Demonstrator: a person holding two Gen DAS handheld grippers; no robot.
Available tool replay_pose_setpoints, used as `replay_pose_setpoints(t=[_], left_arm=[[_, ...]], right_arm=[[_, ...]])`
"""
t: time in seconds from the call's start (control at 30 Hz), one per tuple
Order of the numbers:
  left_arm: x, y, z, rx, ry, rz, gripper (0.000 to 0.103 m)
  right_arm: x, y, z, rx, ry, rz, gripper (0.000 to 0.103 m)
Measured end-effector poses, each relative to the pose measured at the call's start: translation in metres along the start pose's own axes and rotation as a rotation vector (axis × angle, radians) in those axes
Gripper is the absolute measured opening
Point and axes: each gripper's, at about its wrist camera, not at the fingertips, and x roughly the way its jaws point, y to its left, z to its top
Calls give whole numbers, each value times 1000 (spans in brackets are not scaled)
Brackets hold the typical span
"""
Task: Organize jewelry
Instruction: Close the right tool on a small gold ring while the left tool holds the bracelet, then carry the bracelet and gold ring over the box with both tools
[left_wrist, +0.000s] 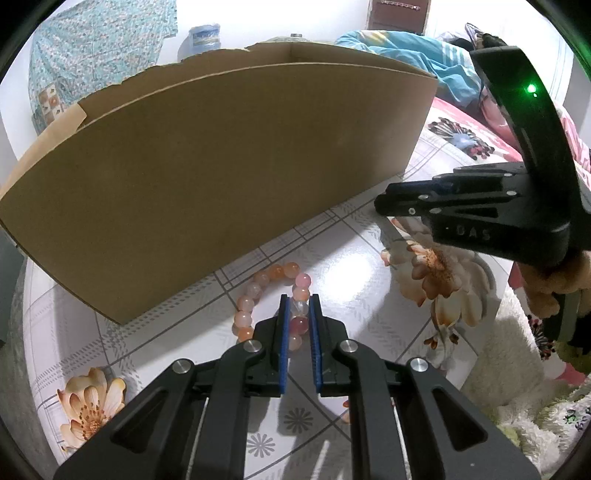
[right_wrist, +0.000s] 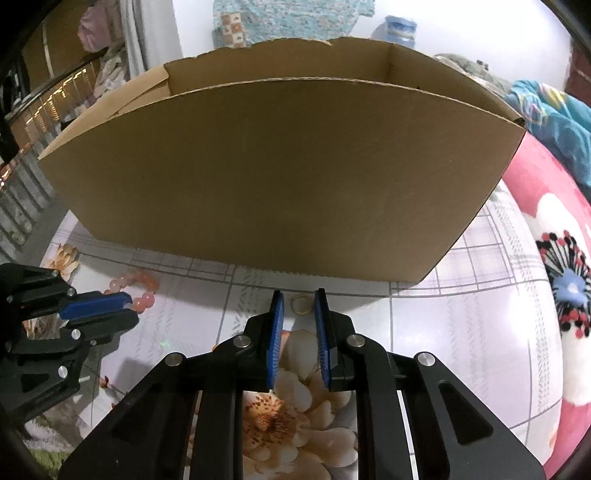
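A bracelet of orange and pink beads (left_wrist: 258, 291) lies on the flowered tabletop (left_wrist: 354, 266) in front of a tall open cardboard box (left_wrist: 221, 166). My left gripper (left_wrist: 299, 306) is shut on the bracelet's near side, with beads squeezed between the blue pads. The right wrist view shows that gripper (right_wrist: 127, 306) at the left, beads (right_wrist: 142, 286) poking out past it. A small gold ring (right_wrist: 301, 304) rests on the table just before the box (right_wrist: 277, 177). My right gripper (right_wrist: 300, 295) holds it at the fingertips, pads narrow against its sides. In the left wrist view the right gripper (left_wrist: 382, 203) hides the ring.
The box wall stands close behind both grippers. A pink flowered bedspread (right_wrist: 546, 229) and blue bedding (left_wrist: 417, 48) lie right of the table. A fuzzy tan sleeve (left_wrist: 550, 280) holds the right gripper's handle. A water jug (left_wrist: 204, 37) stands far behind the box.
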Motion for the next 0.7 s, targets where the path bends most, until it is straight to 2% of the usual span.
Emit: replay_pose_setpoints(t=[0.3,0.7], left_arm=[[0,0,0,-1,0,0,10],[-1,0,1,-2,-2,-2,10]], right_arm=[[2,6,-4,60,-24,-59,10],[-8,-3,-6,98,-44,-44,9]])
